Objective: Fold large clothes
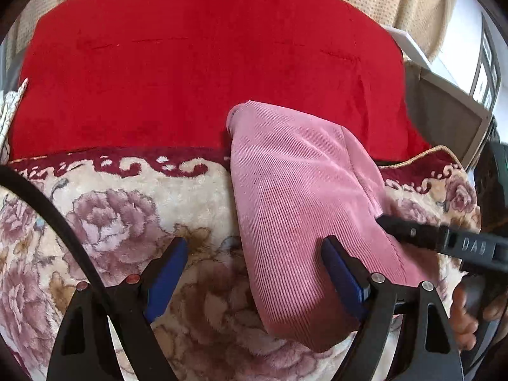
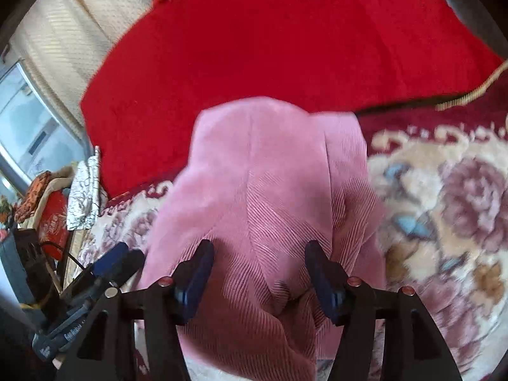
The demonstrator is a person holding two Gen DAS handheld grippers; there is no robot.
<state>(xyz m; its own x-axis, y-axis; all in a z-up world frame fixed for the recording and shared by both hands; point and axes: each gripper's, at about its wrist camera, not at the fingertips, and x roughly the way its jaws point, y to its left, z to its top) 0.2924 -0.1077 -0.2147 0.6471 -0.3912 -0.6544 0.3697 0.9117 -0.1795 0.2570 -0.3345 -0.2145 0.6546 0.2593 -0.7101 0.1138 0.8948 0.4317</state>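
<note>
Floral blanket [image 1: 127, 222] w/ pink corduroy garment [image 1: 295, 197] on it; left hand-held gripper [image 1: 254, 254] wide, right hand-held gripper [image 2: 257, 254] apart, gripping nothing.

pink garment [image 2: 254, 190] smeared by motion blur, near end cut off by bottom edge

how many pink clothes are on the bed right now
1. A single pink corduroy garment lies folded on the floral blanket, its far end reaching onto the red blanket. Its near end runs out of view, and layers underneath may be hidden.
</note>
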